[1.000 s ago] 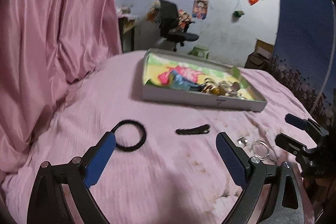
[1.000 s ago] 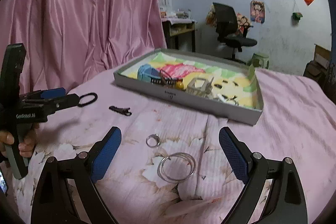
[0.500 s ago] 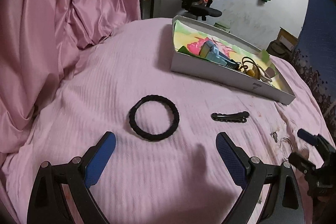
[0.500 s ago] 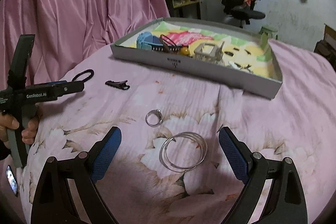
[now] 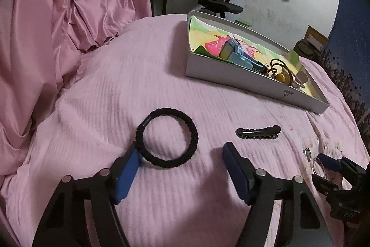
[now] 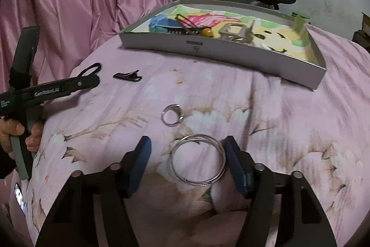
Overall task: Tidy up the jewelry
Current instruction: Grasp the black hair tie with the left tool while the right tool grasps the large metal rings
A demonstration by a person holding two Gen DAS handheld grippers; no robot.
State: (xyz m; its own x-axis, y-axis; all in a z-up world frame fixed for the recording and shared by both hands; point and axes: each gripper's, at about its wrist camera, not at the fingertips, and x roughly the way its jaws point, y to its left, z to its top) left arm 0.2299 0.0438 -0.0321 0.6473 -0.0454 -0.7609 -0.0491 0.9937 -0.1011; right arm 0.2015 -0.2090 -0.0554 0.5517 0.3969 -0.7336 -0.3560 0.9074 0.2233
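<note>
Black grippers point(image 6: 186, 149), blue-padded jaws.

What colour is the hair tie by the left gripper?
Black. The hair tie shows best in the left wrist view, lying on the pink bedspread.

"GenRobot.AI" on left tongs point(image 6: 91, 82) arm; box label unreadable.

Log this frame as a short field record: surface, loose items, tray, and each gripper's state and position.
surface: pink bedspread
loose items: black hair tie; black hair clip; small silver ring; silver bangles
tray: grey box tray holding a blue item, a yellow bead and other pieces
left gripper: open, low over the hair tie, one finger at its rim
right gripper: open, jaws on either side of the bangles
grasped: nothing yet
</note>
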